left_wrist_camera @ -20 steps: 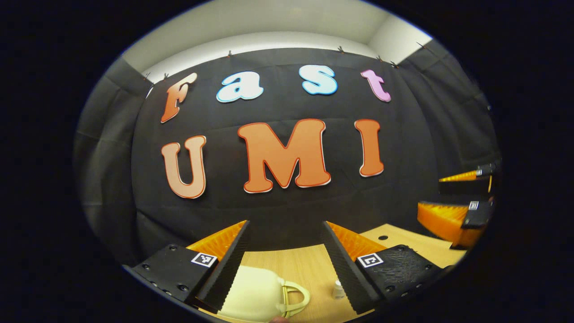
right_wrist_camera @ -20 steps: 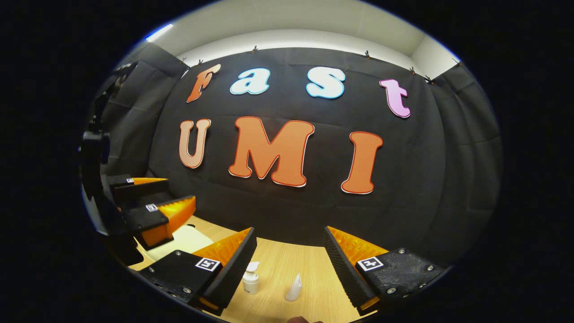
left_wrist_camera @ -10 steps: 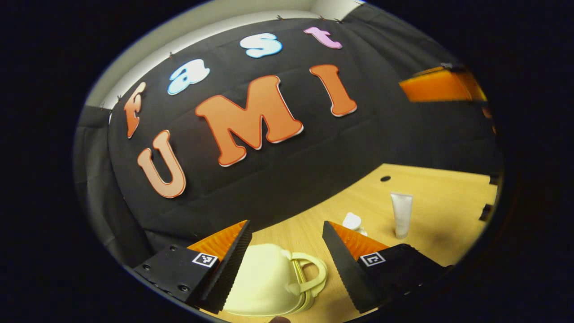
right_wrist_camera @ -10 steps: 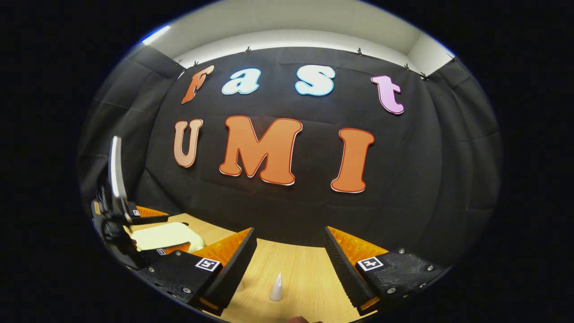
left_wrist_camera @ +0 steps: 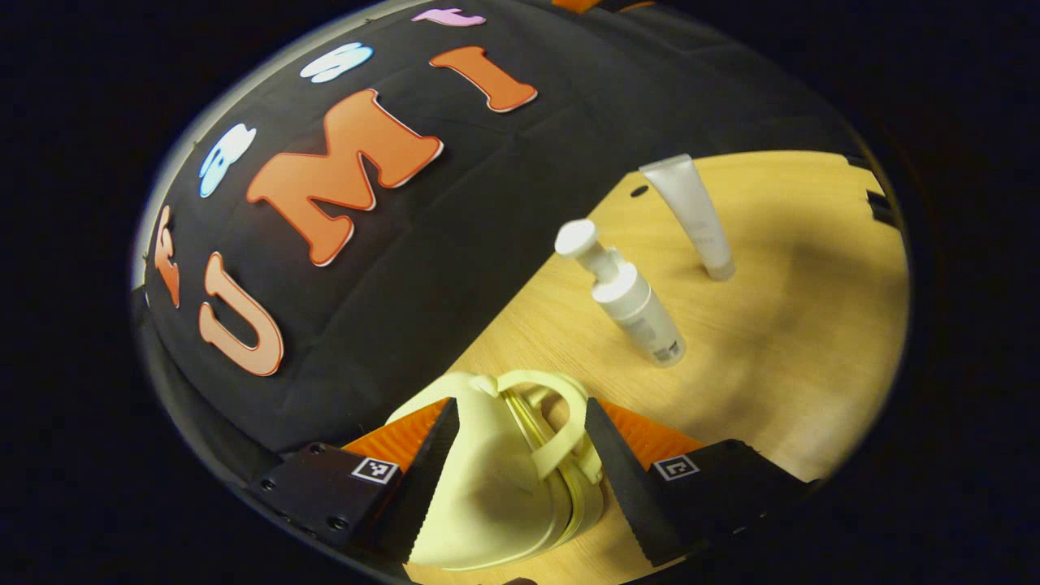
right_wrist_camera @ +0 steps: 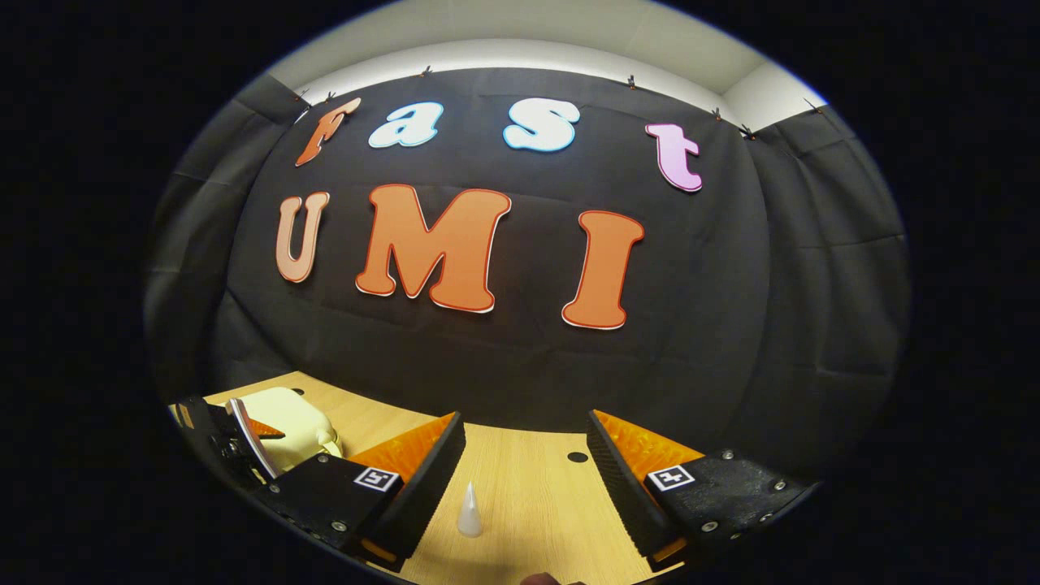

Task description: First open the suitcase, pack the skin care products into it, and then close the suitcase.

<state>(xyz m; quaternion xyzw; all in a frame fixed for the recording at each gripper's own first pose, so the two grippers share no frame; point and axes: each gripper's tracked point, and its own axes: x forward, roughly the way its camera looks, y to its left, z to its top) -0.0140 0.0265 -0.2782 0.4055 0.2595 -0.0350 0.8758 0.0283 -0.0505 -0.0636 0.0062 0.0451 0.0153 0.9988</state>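
A small cream suitcase [left_wrist_camera: 496, 487] with a loop handle [left_wrist_camera: 561, 422] lies closed on the wooden table [left_wrist_camera: 780, 341]. My left gripper [left_wrist_camera: 516, 479] is open, its fingers on either side of the case's handle end. Beyond it stand a white pump bottle [left_wrist_camera: 630, 296] and a white tube [left_wrist_camera: 691, 213]. In the right gripper view my right gripper [right_wrist_camera: 524, 479] is open above the table, with the white tube [right_wrist_camera: 470, 510] standing between its fingers farther off. The suitcase [right_wrist_camera: 292, 418] and the left gripper [right_wrist_camera: 236, 443] sit at its far left.
The black cloth wall [right_wrist_camera: 520, 341] rises close behind the table [right_wrist_camera: 528, 496]. Small dark holes [right_wrist_camera: 578, 457] mark the tabletop near that wall. Dark fittings [left_wrist_camera: 877, 207] sit at the table's far right edge in the left gripper view.
My left gripper has tilted and dropped toward the suitcase, so the case now lies between its fingers. The right gripper drifted slightly; the pump bottle has left its view.
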